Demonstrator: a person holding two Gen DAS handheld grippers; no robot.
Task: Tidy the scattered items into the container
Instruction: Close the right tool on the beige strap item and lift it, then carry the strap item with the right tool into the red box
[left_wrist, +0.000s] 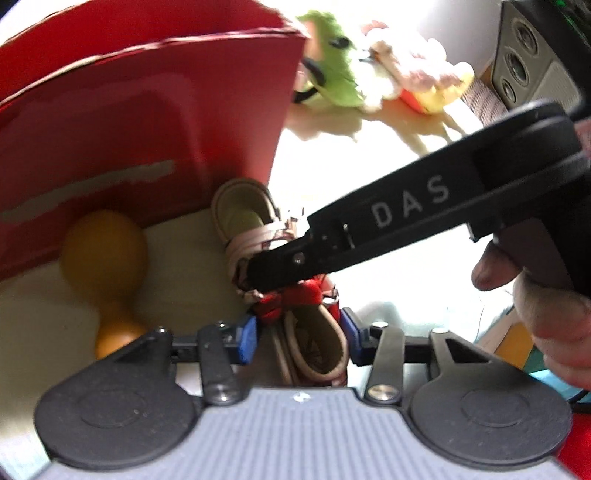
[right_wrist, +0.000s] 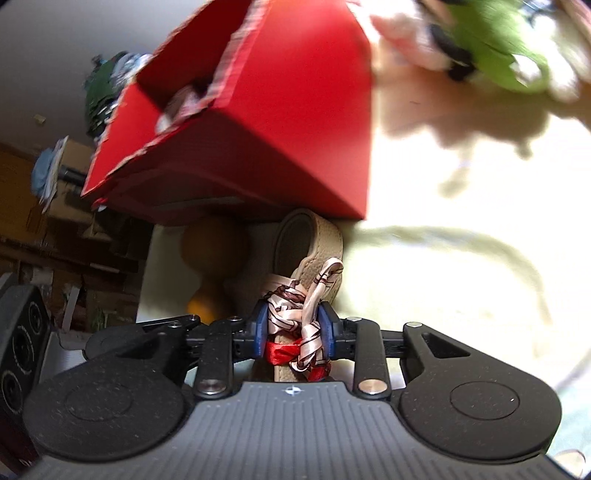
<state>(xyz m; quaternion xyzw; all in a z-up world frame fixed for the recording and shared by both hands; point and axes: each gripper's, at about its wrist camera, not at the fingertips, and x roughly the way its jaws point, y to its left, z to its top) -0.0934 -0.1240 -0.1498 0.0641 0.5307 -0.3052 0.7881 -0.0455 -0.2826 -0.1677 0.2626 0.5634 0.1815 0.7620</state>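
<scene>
A beige sandal with a pink-and-red patterned ribbon knot (left_wrist: 314, 332) lies beside the red box (left_wrist: 147, 129). My left gripper (left_wrist: 299, 339) stands open around the sandal's heel end. My right gripper (right_wrist: 293, 332) is shut on the ribbon knot (right_wrist: 299, 317) of the sandal (right_wrist: 303, 236); it also shows in the left wrist view (left_wrist: 280, 266), reaching in from the right. The red box (right_wrist: 258, 129) stands just behind the sandal. An orange maraca (left_wrist: 105, 258) lies next to the box, left of the sandal; it also shows in the right wrist view (right_wrist: 210, 251).
A green plush toy (left_wrist: 332, 74) and a pink-and-yellow plush toy (left_wrist: 417, 77) lie on the pale tabletop (left_wrist: 332, 158) behind the box. A grey speaker (left_wrist: 535, 62) stands at the far right. Dark shelving (right_wrist: 55, 240) is left of the table edge.
</scene>
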